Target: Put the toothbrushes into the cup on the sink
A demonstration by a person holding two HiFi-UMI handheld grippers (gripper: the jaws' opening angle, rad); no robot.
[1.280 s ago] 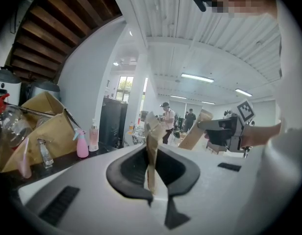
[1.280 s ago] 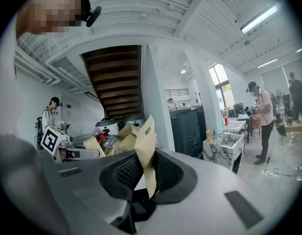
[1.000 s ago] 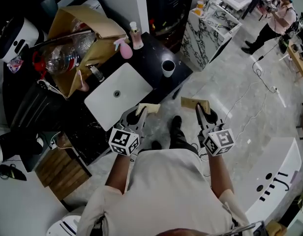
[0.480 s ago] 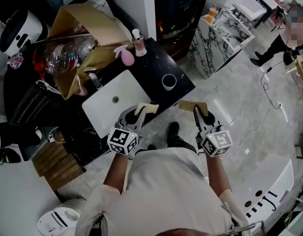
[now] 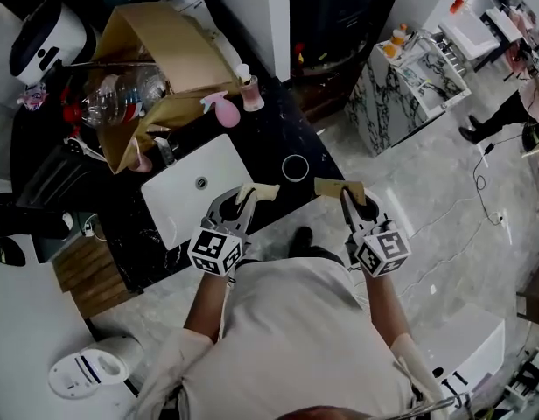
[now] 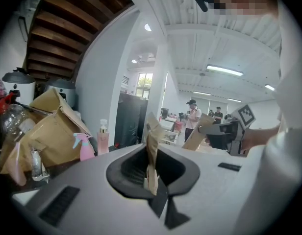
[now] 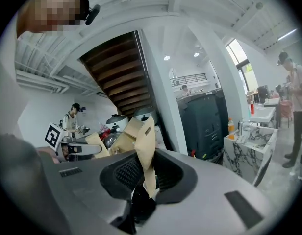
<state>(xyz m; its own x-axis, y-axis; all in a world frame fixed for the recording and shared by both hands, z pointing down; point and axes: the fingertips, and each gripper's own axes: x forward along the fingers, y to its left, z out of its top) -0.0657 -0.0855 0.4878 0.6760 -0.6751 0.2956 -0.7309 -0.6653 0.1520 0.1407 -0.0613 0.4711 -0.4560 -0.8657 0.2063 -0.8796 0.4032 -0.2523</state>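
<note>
Each gripper is shut on a toothbrush in a flat tan paper packet. In the head view my left gripper (image 5: 246, 202) holds its packet (image 5: 261, 191) over the front edge of the white sink (image 5: 186, 201). My right gripper (image 5: 348, 199) holds the other packet (image 5: 338, 187) just right of the black counter's front corner. The round cup (image 5: 296, 166) stands on the counter between and beyond the two packets. The left gripper view shows the packet (image 6: 152, 148) standing upright between the jaws. In the right gripper view, the second packet (image 7: 146, 153) sticks up the same way.
A brown cardboard bag (image 5: 160, 46) with a clear plastic bottle (image 5: 121, 94) fills the counter's back left. A pink spray bottle (image 5: 224, 108) and a pump bottle (image 5: 248, 91) stand behind the sink, beside the faucet (image 5: 164, 151). A marble cabinet (image 5: 418, 77) stands to the right.
Both grippers have moved forward with their packets, from over the floor to the counter's front edge near the cup. Both grips look the same as before.
</note>
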